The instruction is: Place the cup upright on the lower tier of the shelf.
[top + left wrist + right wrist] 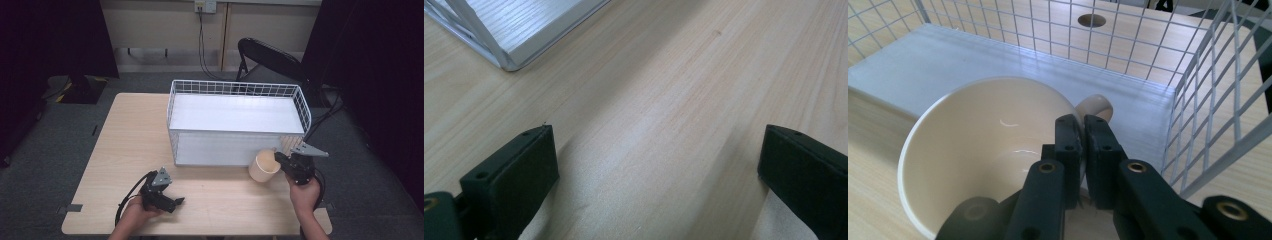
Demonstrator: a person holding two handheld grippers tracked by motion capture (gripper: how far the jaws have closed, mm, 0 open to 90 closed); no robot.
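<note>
A light wooden table is seen from the high view, w/ a white wire basket standing on its far-right part. A white board is laid inside the basket as a floor.

The right gripper is held by the person's right hand at the table's right front, just before the basket's near-right corner. Its jaws are pressed together on the rim of a cream mug; in the right gripper view one jaw is seen inside the mug and the other outside, the wall pinched between them. The mug's handle is visible just behind the jaw tips. The mug is upright, close to the basket's front wall; whether it rests on the table or is lifted cannot be told.

The left gripper is held by the left hand near the table's front edge, well apart from the mug. Its jaws are spread wide over bare wood in the left gripper view, w/ nothing between them. A corner of the basket is seen at upper left there.
</note>
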